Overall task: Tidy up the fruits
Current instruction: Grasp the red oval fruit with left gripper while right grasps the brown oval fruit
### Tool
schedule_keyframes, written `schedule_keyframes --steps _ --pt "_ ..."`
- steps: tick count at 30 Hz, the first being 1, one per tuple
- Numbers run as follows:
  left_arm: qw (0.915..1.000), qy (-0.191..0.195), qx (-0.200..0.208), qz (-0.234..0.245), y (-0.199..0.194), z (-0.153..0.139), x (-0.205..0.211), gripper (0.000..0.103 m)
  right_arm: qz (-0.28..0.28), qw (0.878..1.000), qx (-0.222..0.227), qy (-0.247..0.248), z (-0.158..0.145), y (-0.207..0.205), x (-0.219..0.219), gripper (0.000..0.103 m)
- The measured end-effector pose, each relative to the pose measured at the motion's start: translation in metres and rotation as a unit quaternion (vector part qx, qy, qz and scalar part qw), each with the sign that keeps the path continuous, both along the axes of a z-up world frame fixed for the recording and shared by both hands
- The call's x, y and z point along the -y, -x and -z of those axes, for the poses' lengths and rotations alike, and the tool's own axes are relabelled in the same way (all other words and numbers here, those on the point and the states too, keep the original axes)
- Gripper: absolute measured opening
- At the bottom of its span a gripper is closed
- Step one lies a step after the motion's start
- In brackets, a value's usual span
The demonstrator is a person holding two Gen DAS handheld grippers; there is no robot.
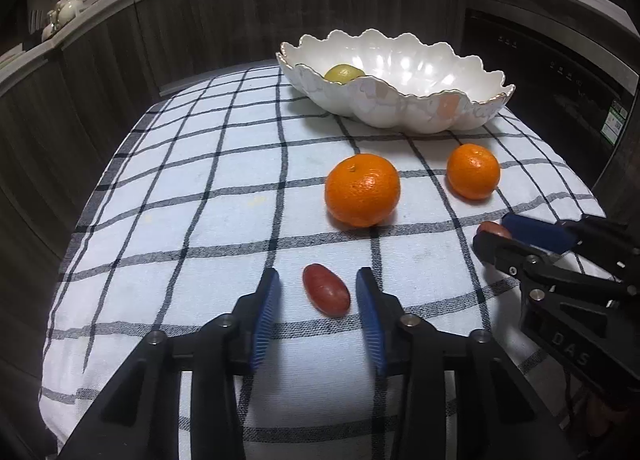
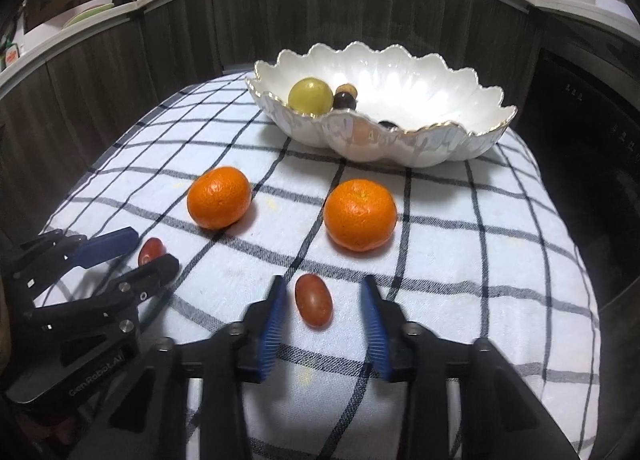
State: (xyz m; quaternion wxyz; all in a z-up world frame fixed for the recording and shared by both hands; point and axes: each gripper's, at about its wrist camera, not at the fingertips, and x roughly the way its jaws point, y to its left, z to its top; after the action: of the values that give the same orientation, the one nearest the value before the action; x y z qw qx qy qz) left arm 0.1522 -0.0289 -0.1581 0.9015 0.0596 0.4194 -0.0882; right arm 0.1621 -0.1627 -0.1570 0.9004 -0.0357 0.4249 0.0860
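My left gripper (image 1: 318, 286) is open, its jaws on either side of a red oval fruit (image 1: 326, 290) on the checked cloth. My right gripper (image 2: 324, 294) is open around a second red oval fruit (image 2: 313, 299). Each gripper shows in the other view: the right gripper (image 1: 494, 230) and the left gripper (image 2: 154, 246). Two oranges (image 1: 362, 189) (image 1: 473, 171) lie farther back. Behind them a white scalloped bowl (image 2: 420, 143) holds a yellow-green fruit (image 2: 311, 95) and a small dark fruit (image 2: 345, 97).
The checked cloth (image 1: 200, 199) covers a small table with drop-offs on all sides. Dark wood cabinet fronts (image 1: 200, 19) curve behind it under a counter with dishes and jars. A dark appliance (image 1: 560, 79) stands at the right.
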Motion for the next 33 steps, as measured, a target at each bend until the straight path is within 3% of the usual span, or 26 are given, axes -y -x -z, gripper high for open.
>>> schedule_keyframes --steps 4,6,33 --pt "1.0 0.003 0.001 0.005 0.0 0.0 0.002 0.03 -0.005 1.0 -0.001 0.001 0.002 0.001 -0.002 0.027" --pt "1.0 0.002 0.003 0.009 0.001 0.0 0.003 0.023 -0.007 1.0 -0.001 0.003 0.002 0.001 -0.003 0.022" --pt "0.9996 -0.014 0.023 0.009 0.007 -0.019 0.005 0.022 0.003 1.0 0.017 -0.021 -0.022 0.003 0.005 0.02"
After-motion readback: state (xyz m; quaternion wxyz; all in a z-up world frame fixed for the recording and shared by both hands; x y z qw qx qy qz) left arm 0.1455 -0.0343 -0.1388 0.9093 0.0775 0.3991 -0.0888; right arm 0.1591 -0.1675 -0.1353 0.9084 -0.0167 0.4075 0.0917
